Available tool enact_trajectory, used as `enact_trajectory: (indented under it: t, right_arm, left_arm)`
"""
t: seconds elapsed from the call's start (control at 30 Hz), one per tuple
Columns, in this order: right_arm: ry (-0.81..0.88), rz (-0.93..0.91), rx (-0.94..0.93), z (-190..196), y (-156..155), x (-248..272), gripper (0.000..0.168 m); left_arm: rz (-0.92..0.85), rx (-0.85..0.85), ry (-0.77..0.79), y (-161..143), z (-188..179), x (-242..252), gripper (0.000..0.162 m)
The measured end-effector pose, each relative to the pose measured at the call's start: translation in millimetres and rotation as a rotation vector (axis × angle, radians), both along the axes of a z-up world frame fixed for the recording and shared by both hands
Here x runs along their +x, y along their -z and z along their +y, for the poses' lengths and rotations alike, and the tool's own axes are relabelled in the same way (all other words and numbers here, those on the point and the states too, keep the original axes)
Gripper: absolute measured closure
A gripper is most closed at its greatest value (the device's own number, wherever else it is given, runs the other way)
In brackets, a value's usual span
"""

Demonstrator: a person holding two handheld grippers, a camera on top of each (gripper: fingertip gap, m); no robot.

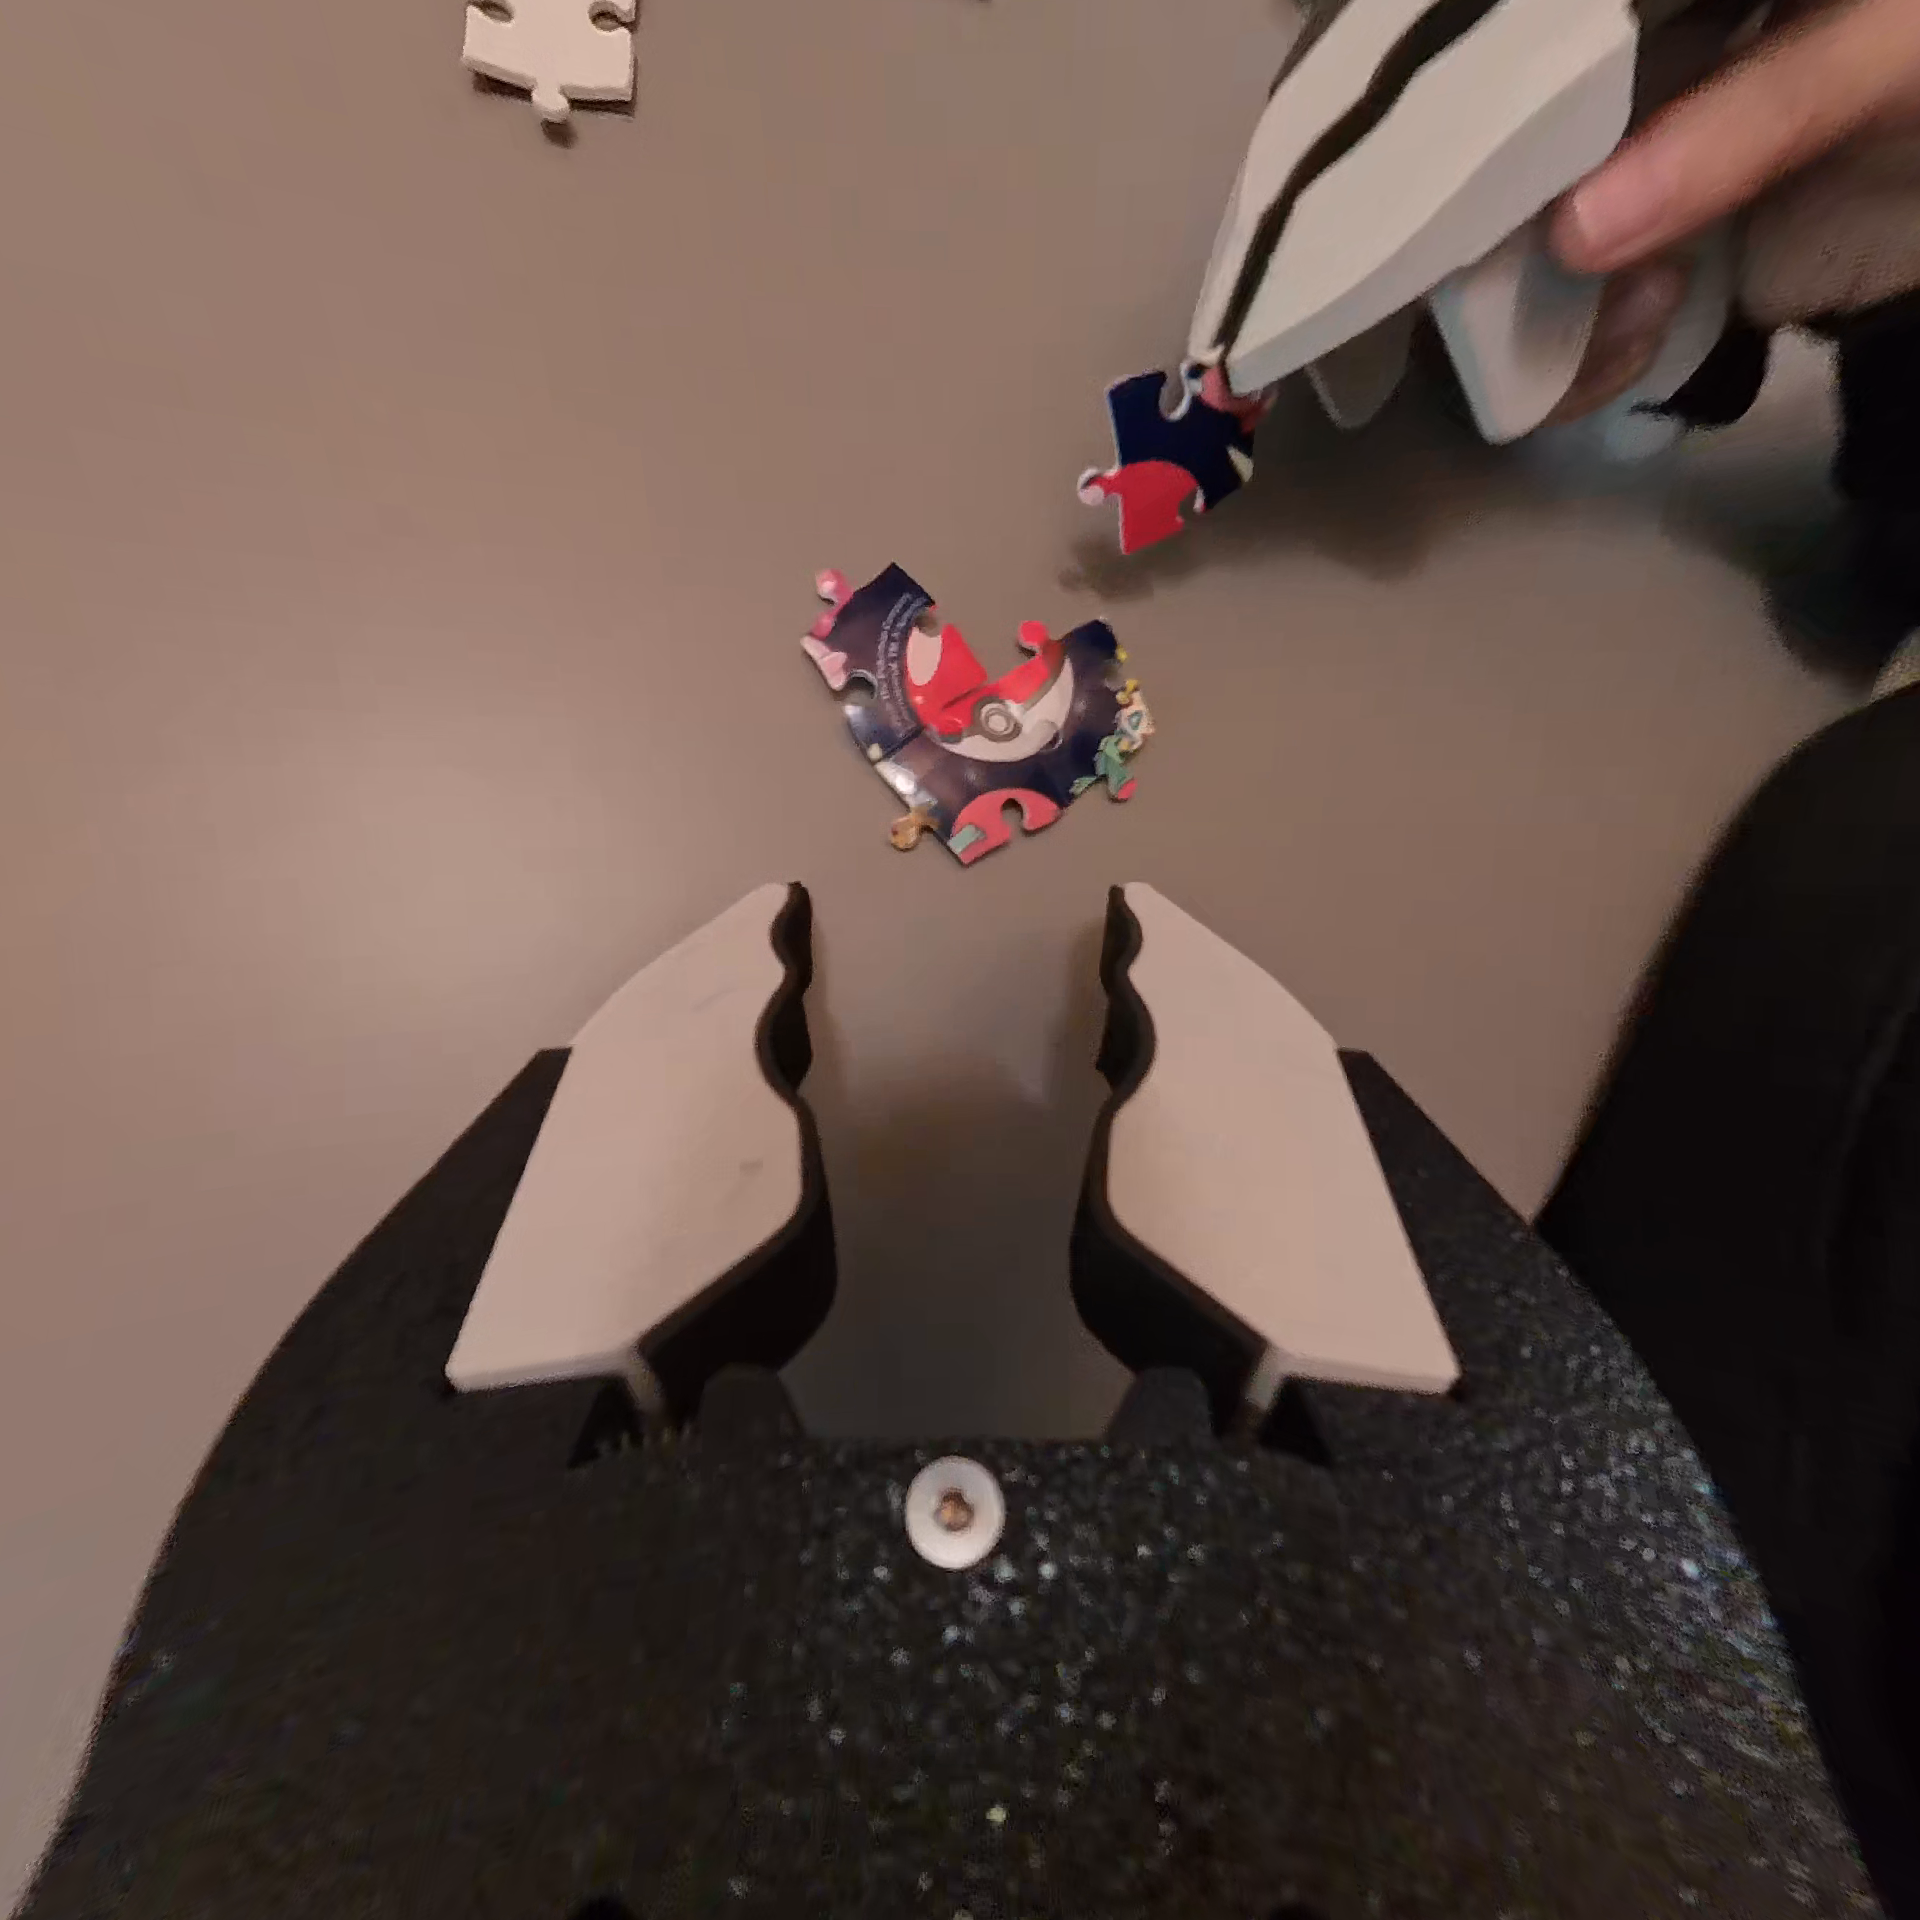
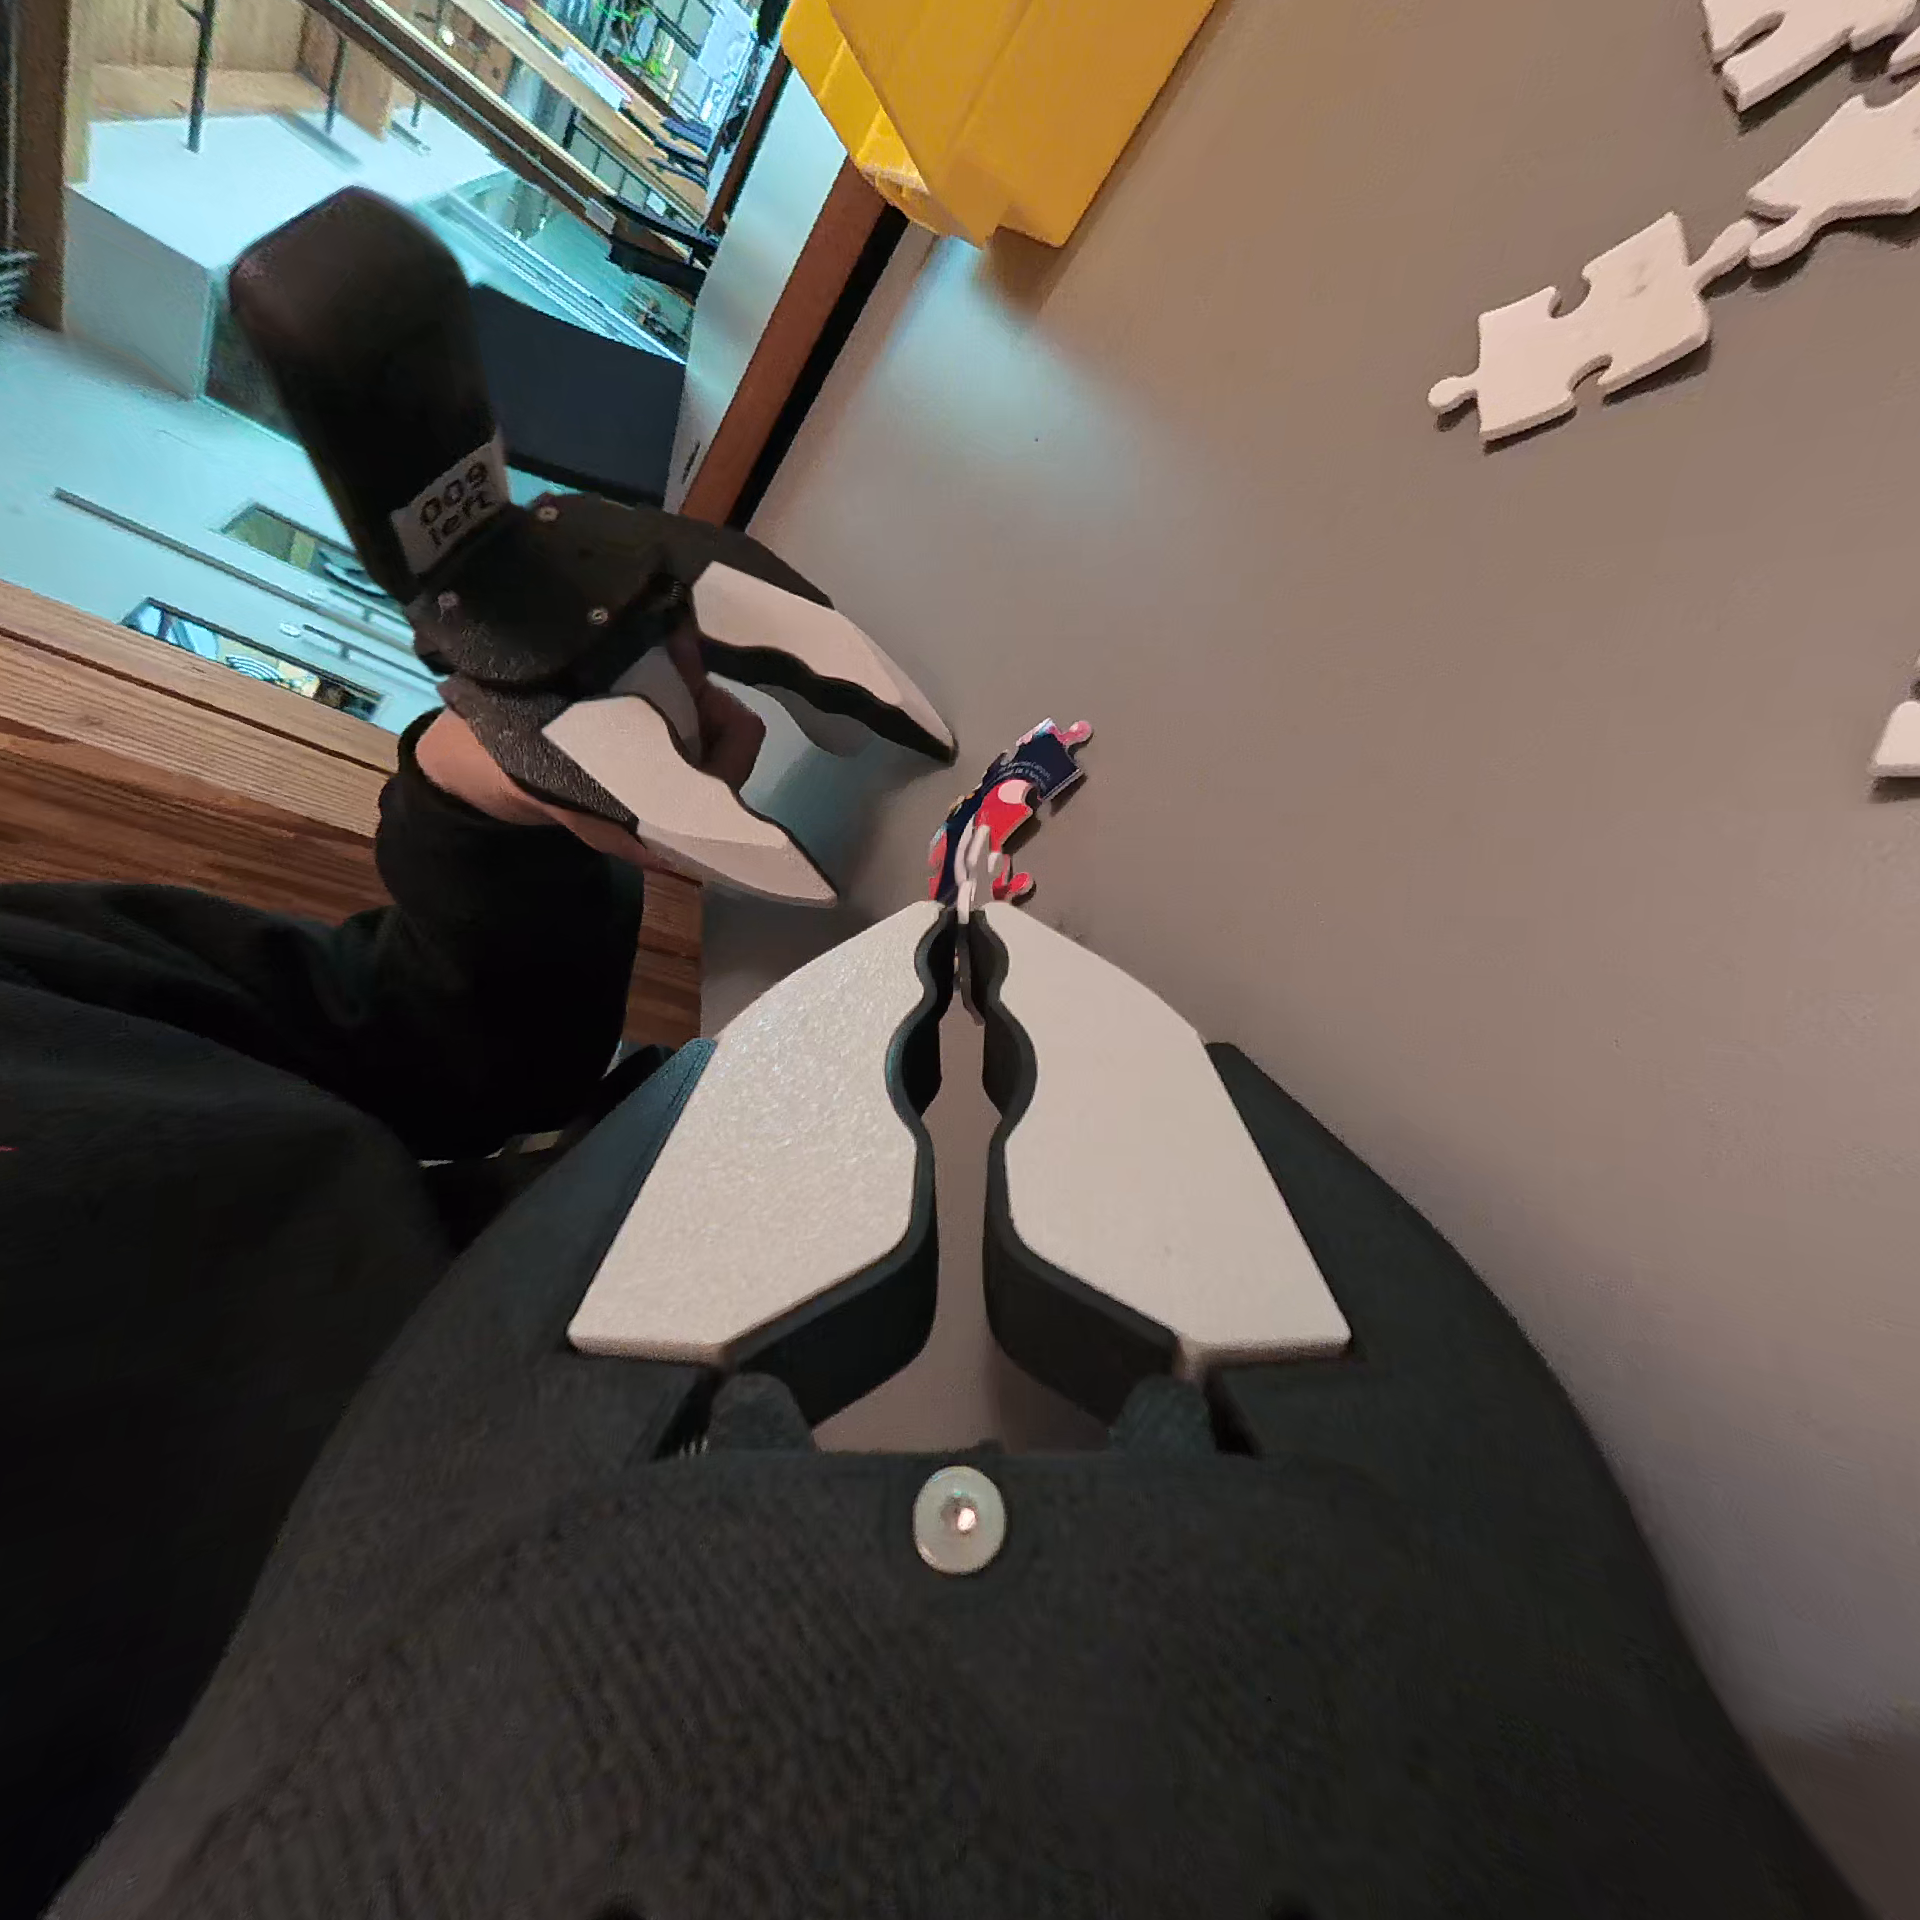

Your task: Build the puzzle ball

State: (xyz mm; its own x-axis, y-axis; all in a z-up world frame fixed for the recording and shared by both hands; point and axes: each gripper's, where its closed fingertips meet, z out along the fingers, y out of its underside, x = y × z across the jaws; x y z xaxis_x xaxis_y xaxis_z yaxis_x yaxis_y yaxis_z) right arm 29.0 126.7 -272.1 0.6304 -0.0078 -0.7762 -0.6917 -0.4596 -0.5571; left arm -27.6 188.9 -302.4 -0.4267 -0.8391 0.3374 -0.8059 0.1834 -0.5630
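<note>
A joined cluster of colourful puzzle pieces (image 1: 977,717) lies flat on the grey table (image 1: 416,623). My left gripper (image 1: 958,909) is open and empty, hovering just short of the cluster. My right gripper (image 1: 1221,358) comes in from the upper right, shut on a blue and red puzzle piece (image 1: 1169,462), holding it by one corner above the table, close to the cluster's far right. In the right wrist view my right gripper (image 2: 964,916) pinches that piece (image 2: 968,864) edge-on. The cluster (image 2: 1044,764) lies just beyond it, with the open left gripper (image 2: 894,821) to its left.
Several white face-down puzzle pieces (image 2: 1590,332) lie at the far side; one shows in the left wrist view (image 1: 551,52). A yellow bin (image 2: 987,94) stands near the table's wooden edge (image 2: 790,343). A person's dark sleeve (image 1: 1766,1143) is at the right. The tips of one gripper are about 10 cm away from the tips of the other.
</note>
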Motion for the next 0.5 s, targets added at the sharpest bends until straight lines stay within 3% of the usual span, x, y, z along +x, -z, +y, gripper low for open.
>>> enact_trajectory:
  t: [0.03, 0.23, 0.33, 0.43, 0.5]
  right_arm:
    - [-0.001, -0.001, -0.001, -1.0, -0.5, 0.0, 0.164]
    - [0.022, -0.106, -0.075, -8.3, -1.2, 3.0, 0.143]
    - [0.034, -0.183, -0.068, -3.5, -11.8, -1.6, 0.144]
    - [-0.062, -0.364, -0.031, 11.1, -15.6, -19.9, 0.141]
    - [-0.181, -0.538, -0.048, 19.8, -5.9, -30.6, 0.126]
  left_arm:
    - [0.018, -0.044, -0.007, -1.6, -2.0, 0.2, 0.109]
    - [0.000, -0.117, -0.013, -4.4, 1.1, 7.0, 0.108]
    - [-0.003, -0.096, -0.017, -3.4, 5.1, 7.7, 0.108]
    - [0.000, -0.106, -0.001, -3.2, 3.1, 8.0, 0.109]
    - [-0.003, -0.097, 0.015, -2.3, 2.0, 7.8, 0.111]
